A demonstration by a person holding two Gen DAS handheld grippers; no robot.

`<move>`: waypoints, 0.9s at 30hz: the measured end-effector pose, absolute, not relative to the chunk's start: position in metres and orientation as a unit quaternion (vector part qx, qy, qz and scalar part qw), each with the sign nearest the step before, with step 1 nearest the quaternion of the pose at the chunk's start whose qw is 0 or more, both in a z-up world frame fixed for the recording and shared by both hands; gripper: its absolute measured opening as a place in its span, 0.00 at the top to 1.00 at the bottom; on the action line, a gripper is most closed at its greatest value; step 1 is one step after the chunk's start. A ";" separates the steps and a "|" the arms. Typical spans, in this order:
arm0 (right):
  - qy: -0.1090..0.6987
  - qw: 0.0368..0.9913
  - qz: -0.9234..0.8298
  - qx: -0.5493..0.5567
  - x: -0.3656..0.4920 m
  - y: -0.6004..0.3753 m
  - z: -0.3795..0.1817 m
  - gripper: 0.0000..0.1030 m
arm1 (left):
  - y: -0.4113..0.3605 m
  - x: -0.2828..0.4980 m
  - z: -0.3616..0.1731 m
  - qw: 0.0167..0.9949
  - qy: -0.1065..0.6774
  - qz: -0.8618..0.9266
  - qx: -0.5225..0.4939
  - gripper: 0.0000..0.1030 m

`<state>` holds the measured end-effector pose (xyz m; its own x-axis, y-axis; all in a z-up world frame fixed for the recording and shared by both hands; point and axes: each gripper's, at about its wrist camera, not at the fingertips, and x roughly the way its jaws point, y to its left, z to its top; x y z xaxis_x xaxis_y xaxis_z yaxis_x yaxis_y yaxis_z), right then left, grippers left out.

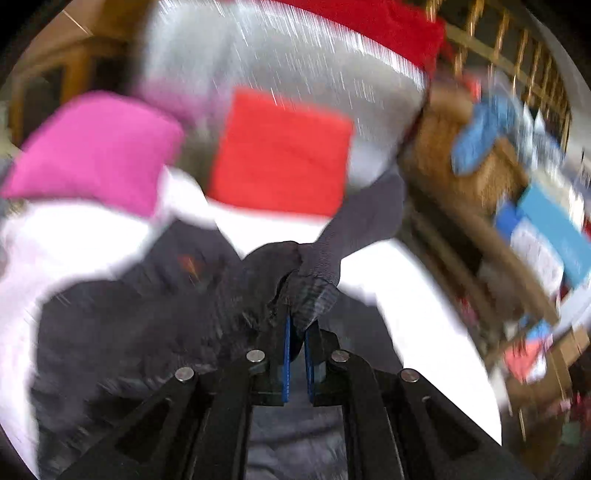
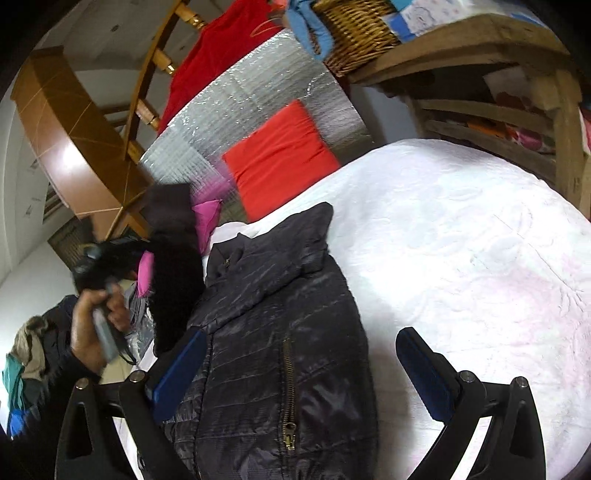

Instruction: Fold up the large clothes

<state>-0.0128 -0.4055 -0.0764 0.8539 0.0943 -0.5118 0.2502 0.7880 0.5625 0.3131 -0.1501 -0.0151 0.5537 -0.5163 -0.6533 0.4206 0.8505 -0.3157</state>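
Note:
A dark navy quilted jacket (image 2: pixel 280 332) with a brass zipper lies on a white bedspread (image 2: pixel 461 240). My left gripper (image 1: pixel 297 325) is shut on the jacket's ribbed sleeve cuff (image 1: pixel 354 225) and holds it lifted above the jacket body (image 1: pixel 147 314); that view is motion-blurred. In the right wrist view the lifted sleeve (image 2: pixel 173 266) hangs at the left by the hand holding the left gripper (image 2: pixel 103 288). My right gripper (image 2: pixel 299 354) is open and empty, its blue pads either side of the jacket's lower body.
A red cushion (image 2: pixel 280 155) and a pink cushion (image 1: pixel 99 147) sit at the bed's head against a silver foil panel (image 2: pixel 258 88). A wooden shelf (image 2: pixel 498 92) with a wicker basket (image 2: pixel 354 29) stands at the right. Red cloth (image 2: pixel 214 55) hangs on a wooden chair.

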 end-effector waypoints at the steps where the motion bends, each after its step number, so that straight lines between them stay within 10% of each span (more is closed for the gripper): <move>1: 0.268 0.906 -0.042 0.326 -0.011 -0.408 -0.077 0.00 | -0.162 0.314 -0.031 0.870 0.415 -0.263 -0.046 0.89; 5: 0.280 0.895 -0.031 0.346 0.001 -0.414 -0.081 0.00 | -0.169 0.311 -0.067 0.830 0.488 -0.268 -0.038 0.79; 9: 0.293 0.878 -0.003 0.378 0.031 -0.414 -0.086 0.00 | -0.133 0.304 -0.065 0.836 0.475 -0.260 -0.088 0.22; 27: 0.360 0.718 0.068 0.592 0.222 -0.352 -0.158 0.00 | 0.088 0.258 -0.106 0.866 0.399 -0.115 -0.278 0.21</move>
